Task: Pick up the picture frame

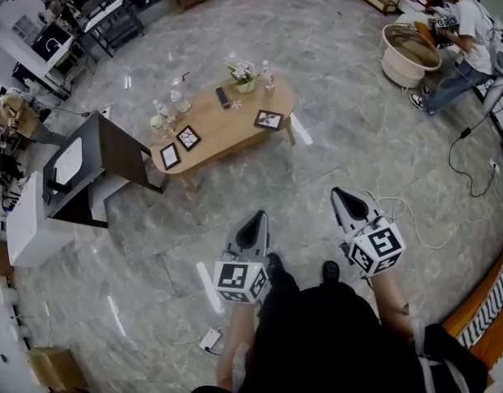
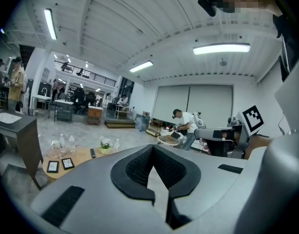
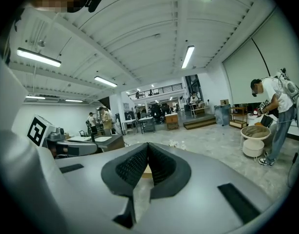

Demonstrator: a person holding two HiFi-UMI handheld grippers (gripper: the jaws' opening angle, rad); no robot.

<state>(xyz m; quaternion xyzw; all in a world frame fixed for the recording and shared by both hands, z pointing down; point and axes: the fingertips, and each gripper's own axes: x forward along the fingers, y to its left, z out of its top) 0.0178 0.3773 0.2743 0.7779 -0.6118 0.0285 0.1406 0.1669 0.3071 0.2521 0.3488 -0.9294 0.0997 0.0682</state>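
Note:
Three dark picture frames lie on the oval wooden coffee table point(image 1: 227, 129): one at its left end point(image 1: 170, 155), one beside it point(image 1: 188, 137), one toward the right point(image 1: 269, 119). In the left gripper view two of the frames point(image 2: 52, 166) point(image 2: 67, 163) show on the table point(image 2: 86, 156), far off to the left. My left gripper point(image 1: 260, 215) point(image 2: 152, 146) and right gripper point(image 1: 337, 191) point(image 3: 147, 144) hang over the marble floor, well short of the table. Both point toward it, and both are shut with nothing between the pads.
On the table stand a flower pot point(image 1: 244, 76), bottles point(image 1: 179, 98) and a remote point(image 1: 223, 97). A dark cabinet point(image 1: 100, 166) stands left of the table. A person point(image 1: 464, 35) sits by a round tub point(image 1: 409, 51) at far right. A cable point(image 1: 415, 219) lies on the floor.

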